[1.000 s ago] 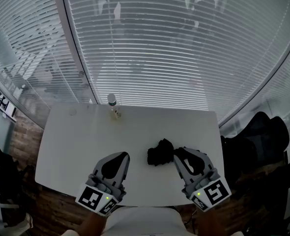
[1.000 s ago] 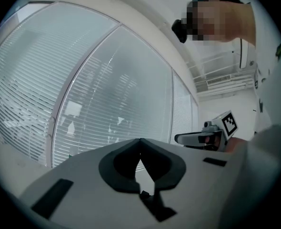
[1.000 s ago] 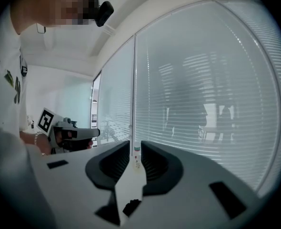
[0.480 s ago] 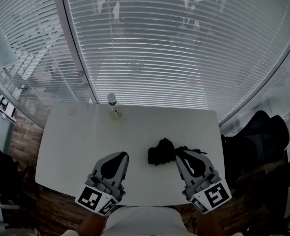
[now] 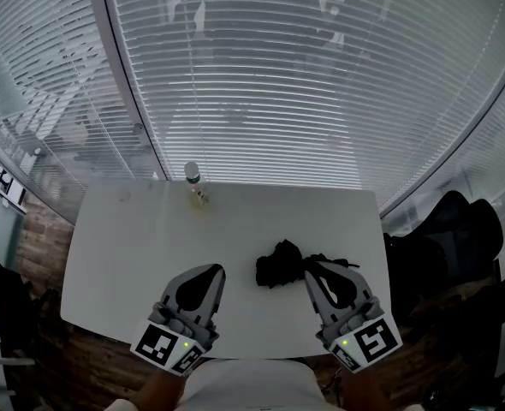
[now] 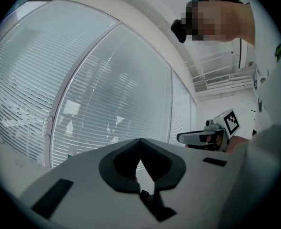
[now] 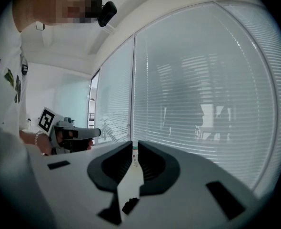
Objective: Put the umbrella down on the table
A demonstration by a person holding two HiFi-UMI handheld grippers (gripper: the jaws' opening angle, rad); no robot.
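Two claws hover over the near edge of the white tabletop [image 5: 124, 255], each held roughly level and pointing toward the far edge. The left claw [image 5: 208, 271] is over the near-left part. Its jaws are brought together at the tips and nothing is caught between them. The right claw [image 5: 309, 269] is over the near-right part. Its jaws are also closed and empty, and only a thin slit of bare tabletop shows between the pads in the right gripper view.

Just beyond and between the two tips, nearer the right one, the umbrella [image 5: 278, 265] lies on the tabletop as a crumpled black bundle. It is right of the middle and closer to the near edge than the far one. A thin black part of it reaches toward the right claw's tip, but I cannot tell whether the two touch. The left claw is clearly apart from it.

At the far edge, left of centre, a small bottle [image 5: 192, 173] stands upright, with a small pale object [image 5: 200, 198] just in front of it.

Behind the tabletop, slatted blinds [image 5: 304, 101] cover the glass wall. A dark bulky shape [image 5: 458, 229] stands off the right edge, and wooden floor [image 5: 40, 248] shows past the left edge.
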